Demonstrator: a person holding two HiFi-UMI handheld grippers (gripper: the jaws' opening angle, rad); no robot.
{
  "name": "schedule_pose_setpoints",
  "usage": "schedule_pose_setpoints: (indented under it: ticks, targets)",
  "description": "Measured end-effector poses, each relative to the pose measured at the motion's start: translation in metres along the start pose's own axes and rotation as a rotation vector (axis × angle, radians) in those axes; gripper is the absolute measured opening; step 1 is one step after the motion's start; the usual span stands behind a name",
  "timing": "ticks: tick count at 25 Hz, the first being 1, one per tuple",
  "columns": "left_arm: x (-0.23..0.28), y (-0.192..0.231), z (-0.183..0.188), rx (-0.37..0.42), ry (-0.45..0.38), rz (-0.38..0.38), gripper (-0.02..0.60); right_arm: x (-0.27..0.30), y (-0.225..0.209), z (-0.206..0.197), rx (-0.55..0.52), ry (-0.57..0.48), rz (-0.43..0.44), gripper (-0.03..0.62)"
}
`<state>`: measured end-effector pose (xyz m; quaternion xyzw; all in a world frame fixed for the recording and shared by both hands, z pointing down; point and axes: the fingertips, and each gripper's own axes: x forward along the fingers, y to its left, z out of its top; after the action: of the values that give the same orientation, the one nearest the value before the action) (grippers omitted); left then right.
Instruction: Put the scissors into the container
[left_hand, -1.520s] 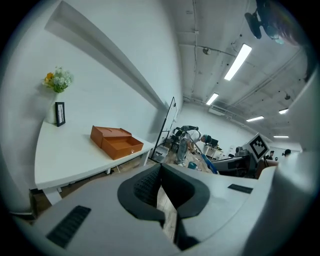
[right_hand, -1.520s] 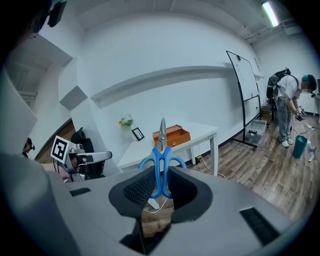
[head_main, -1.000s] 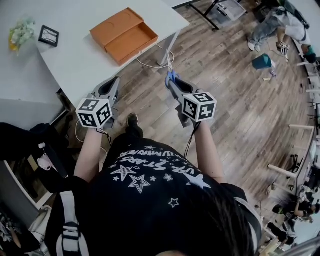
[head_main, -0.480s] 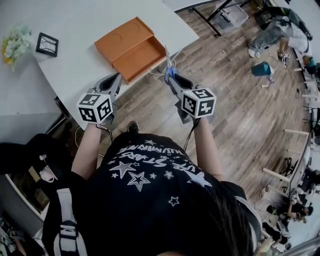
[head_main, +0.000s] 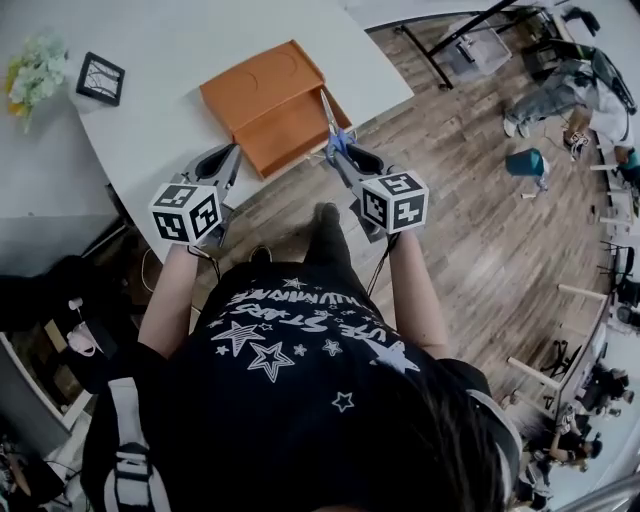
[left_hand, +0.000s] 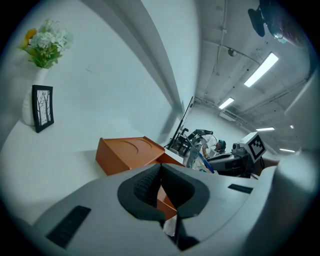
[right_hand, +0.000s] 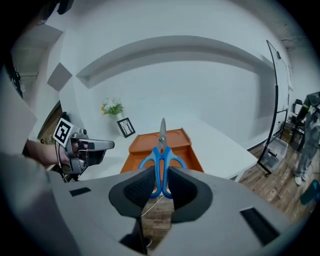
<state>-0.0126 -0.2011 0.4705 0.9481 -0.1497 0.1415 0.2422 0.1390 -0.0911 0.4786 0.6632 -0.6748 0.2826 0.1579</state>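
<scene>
1. Nearest, the person's dark shirt (head_main: 300, 380) carries star prints and a line of lettering, inverted and not readable.

2. Right hand-held gripper (right_hand: 161, 187): jaws clamped on the blue handles of the scissors (right_hand: 161, 150). The blades are closed and point forward, away from the person. Judged a carrying grip that presents the tip first to the opening.

3. Left hand-held gripper (left_hand: 162, 195): jaws drawn together with nothing between them, held off the near table edge. Judged idle, kept clear of the approach.

4. The scissors are not yet deposited. In the head view the blades reach over the near corner of the open orange container (head_main: 262, 85), which sits close to the edge of the white table (head_main: 180, 50).

5. Beyond, a small framed picture (head_main: 100, 78) and flowers (head_main: 35, 75).

6. No brand or label is legible on scissors or container. The gripper cubes bear only square markers.
</scene>
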Motion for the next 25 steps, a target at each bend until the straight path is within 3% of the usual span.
schedule_pose_setpoints:
  ticks: [5,13,20,25]
  targets:
    - [0.006,0.014,0.006,-0.026,-0.038,0.126,0.018,0.032,-0.02,0.017,-0.147,0.046,0.1,0.101]
    - [0.016,0.031,0.028,-0.096,-0.135,0.343,0.018,0.08,-0.032,0.051,-0.45,0.147,0.373,0.103]
    - [0.025,0.025,0.029,-0.132,-0.171,0.48,0.018,0.095,-0.035,0.058,-0.624,0.194,0.565,0.103]
    - [0.031,0.024,0.022,-0.159,-0.174,0.573,0.018,0.103,-0.036,0.046,-0.808,0.258,0.689,0.103]
